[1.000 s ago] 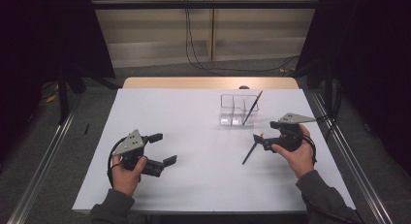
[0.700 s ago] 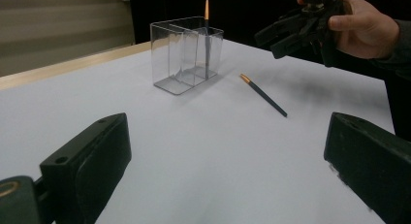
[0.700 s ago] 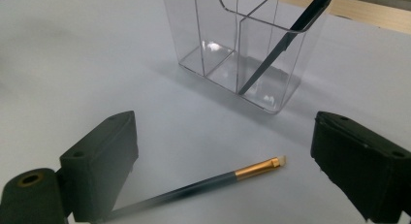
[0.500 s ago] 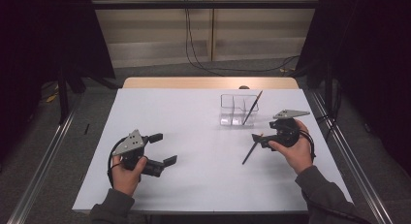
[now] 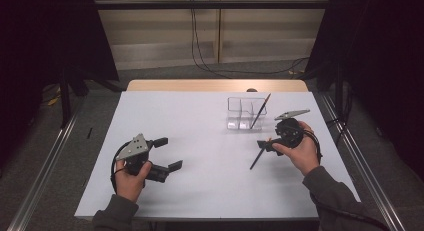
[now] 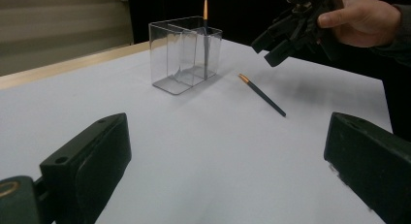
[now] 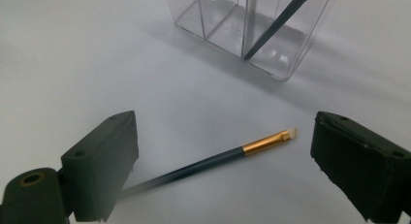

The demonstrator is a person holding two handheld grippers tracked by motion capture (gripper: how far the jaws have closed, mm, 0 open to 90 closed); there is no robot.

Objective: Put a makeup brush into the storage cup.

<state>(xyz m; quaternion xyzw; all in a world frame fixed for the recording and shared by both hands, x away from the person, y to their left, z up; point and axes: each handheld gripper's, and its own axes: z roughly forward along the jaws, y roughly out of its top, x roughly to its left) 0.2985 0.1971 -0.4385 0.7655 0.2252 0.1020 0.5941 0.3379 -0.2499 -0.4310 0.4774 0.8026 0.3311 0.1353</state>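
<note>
My right hand-held gripper (image 5: 264, 144) hangs just above the loose brush (image 7: 203, 162), its jaws spread wide and empty. The brush lies flat on the white surface (image 5: 200, 121), its dark handle running back under my left-hand jaw and its gold ferrule and pale tip pointing toward the other. Beyond the brush stands the clear divided holder (image 7: 252, 25), with another brush (image 5: 260, 111) already leaning in one compartment.

To pick the loose brush up well, I judge I should lower straight down until both jaws straddle the handle a little behind the ferrule, then turn my wrist so the jaws close across the shaft and not along it. A thin round handle may roll or squirt out, so I would close slowly and keep the tips touching the surface.

My left hand-held gripper (image 5: 167, 153) waits well off to the side, near my body, jaws apart and gripping nothing; it needs no move.
</note>
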